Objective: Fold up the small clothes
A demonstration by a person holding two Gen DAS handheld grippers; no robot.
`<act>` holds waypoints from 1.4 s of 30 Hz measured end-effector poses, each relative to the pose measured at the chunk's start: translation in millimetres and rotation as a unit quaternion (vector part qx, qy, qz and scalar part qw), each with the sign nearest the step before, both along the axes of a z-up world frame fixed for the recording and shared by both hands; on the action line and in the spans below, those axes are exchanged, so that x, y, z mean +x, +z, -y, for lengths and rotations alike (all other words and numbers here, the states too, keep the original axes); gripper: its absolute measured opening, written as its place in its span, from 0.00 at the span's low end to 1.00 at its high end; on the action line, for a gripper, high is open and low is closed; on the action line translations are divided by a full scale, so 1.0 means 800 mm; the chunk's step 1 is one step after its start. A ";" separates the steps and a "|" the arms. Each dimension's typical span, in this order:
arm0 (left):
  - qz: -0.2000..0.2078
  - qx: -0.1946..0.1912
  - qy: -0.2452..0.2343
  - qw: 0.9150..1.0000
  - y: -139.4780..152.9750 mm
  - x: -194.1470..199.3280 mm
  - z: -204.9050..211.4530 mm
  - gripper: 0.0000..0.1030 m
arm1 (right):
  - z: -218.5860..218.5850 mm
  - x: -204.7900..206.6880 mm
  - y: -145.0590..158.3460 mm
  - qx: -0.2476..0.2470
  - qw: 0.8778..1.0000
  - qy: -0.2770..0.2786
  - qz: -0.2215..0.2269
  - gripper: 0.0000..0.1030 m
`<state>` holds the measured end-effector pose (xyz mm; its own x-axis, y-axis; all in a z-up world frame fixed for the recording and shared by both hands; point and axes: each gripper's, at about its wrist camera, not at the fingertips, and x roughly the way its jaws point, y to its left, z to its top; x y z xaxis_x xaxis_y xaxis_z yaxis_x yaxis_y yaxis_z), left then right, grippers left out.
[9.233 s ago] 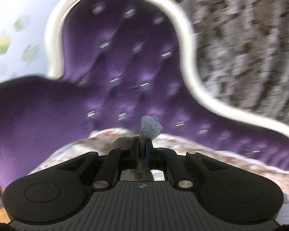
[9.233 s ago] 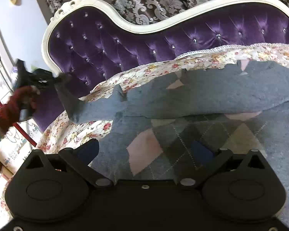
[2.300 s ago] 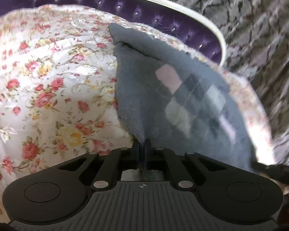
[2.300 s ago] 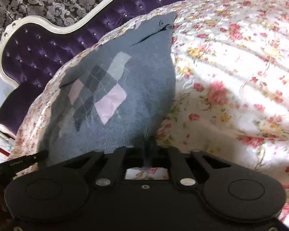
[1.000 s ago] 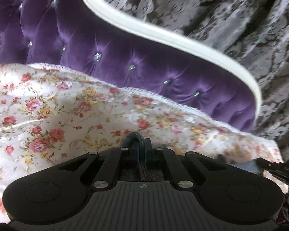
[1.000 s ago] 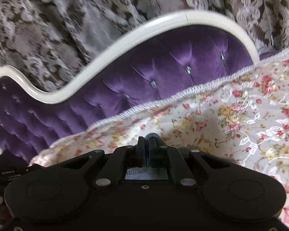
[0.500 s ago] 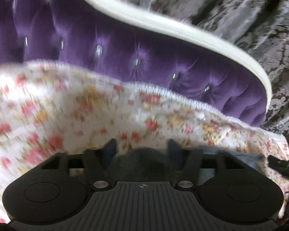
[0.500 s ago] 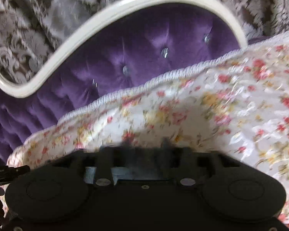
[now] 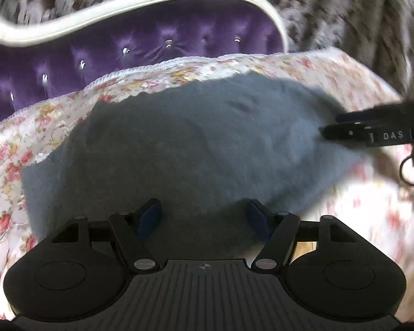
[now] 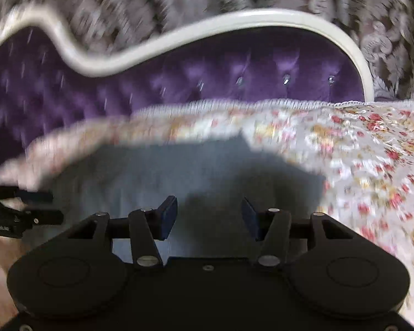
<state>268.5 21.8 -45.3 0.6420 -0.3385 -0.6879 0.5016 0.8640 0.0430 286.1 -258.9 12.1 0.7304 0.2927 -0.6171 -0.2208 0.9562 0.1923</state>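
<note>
A grey knit garment lies folded on the floral cover, plain grey side up. My left gripper is open just above its near edge and holds nothing. My right gripper is open over the same garment and holds nothing. The right gripper also shows at the right edge of the left wrist view, and the left gripper shows at the left edge of the right wrist view. Both views are blurred.
A floral cover drapes the seat of a purple tufted sofa with a white curved frame. A patterned grey curtain hangs behind it.
Both grippers were shut on the garment's edge a second ago. They have opened and let go, and the garment now lies folded on the cover in front of them.
</note>
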 end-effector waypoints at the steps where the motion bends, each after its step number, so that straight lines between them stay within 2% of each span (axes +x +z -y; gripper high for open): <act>1: 0.019 0.016 -0.003 1.000 -0.004 -0.013 0.002 0.69 | -0.005 -0.011 -0.007 -0.017 1.000 0.007 -0.006 0.57; 3: 0.032 0.015 0.007 0.999 -0.006 -0.025 -0.001 0.69 | -0.009 -0.036 -0.025 -0.043 0.999 0.009 -0.005 0.60; 6: 0.016 -0.011 0.029 0.999 -0.005 -0.025 -0.012 0.69 | -0.007 -0.066 -0.032 -0.065 0.997 0.009 0.036 0.62; 8: 0.017 -0.016 0.044 0.999 0.006 -0.033 -0.016 0.69 | -0.004 -0.067 -0.030 -0.053 0.998 0.000 0.037 0.62; 11: 0.031 -0.020 0.033 0.999 0.014 -0.057 -0.012 0.69 | -0.001 -0.075 -0.016 -0.050 0.997 -0.018 0.053 0.62; 14: -0.005 -0.028 0.038 0.999 -0.005 -0.068 -0.009 0.69 | -0.003 -0.096 -0.003 -0.042 0.996 -0.018 0.078 0.63; 15: 0.000 -0.035 0.042 0.999 -0.010 -0.075 -0.010 0.73 | -0.006 -0.098 -0.003 -0.040 0.996 -0.015 0.074 0.63; 17: 0.017 -0.020 0.037 0.999 -0.014 -0.090 -0.007 0.74 | -0.015 -0.104 -0.016 -0.043 0.998 -0.012 0.054 0.63; 20: 0.013 -0.019 0.033 0.999 -0.014 -0.103 -0.007 0.75 | -0.022 -0.116 -0.038 -0.058 0.998 -0.009 0.028 0.65; 21: 0.013 -0.019 0.032 0.999 -0.014 -0.107 -0.009 0.75 | -0.022 -0.123 -0.040 -0.056 0.998 -0.010 0.034 0.69; 26: -0.007 -0.015 0.014 1.000 -0.018 -0.133 -0.008 0.77 | -0.020 -0.148 -0.040 -0.050 0.999 -0.006 0.017 0.71; 28: -0.009 -0.002 -0.004 1.000 -0.022 -0.152 -0.007 0.80 | -0.022 -0.157 -0.039 -0.053 0.999 0.002 0.007 0.71; 30: -0.020 -0.016 -0.009 1.000 -0.024 -0.168 -0.011 0.80 | -0.027 -0.168 -0.038 -0.070 0.997 0.014 -0.006 0.71; 32: -0.040 -0.037 -0.010 0.998 -0.025 -0.180 -0.018 0.80 | -0.035 -0.180 -0.039 -0.085 0.996 0.031 -0.024 0.76; 34: -0.038 -0.038 -0.013 0.998 -0.025 -0.193 -0.020 0.80 | -0.043 -0.196 -0.042 -0.090 0.994 0.047 -0.035 0.78; 39: -0.052 -0.046 -0.019 0.997 -0.019 -0.221 -0.025 0.80 | -0.050 -0.219 -0.031 -0.083 0.994 0.054 -0.045 0.78; 41: -0.057 -0.052 -0.019 0.997 -0.019 -0.228 -0.028 0.79 | -0.050 -0.218 -0.019 -0.083 0.995 0.049 -0.032 0.75; 42: -0.057 -0.053 -0.018 0.997 -0.020 -0.232 -0.029 0.79 | -0.048 -0.216 -0.013 -0.067 0.997 0.045 -0.016 0.75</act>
<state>82.9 45.2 -61.2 0.5477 -0.4345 -0.7150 0.5284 0.8422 -0.1071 113.1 -220.2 1.8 0.6840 0.2702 -0.6776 -0.3029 0.9502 0.0732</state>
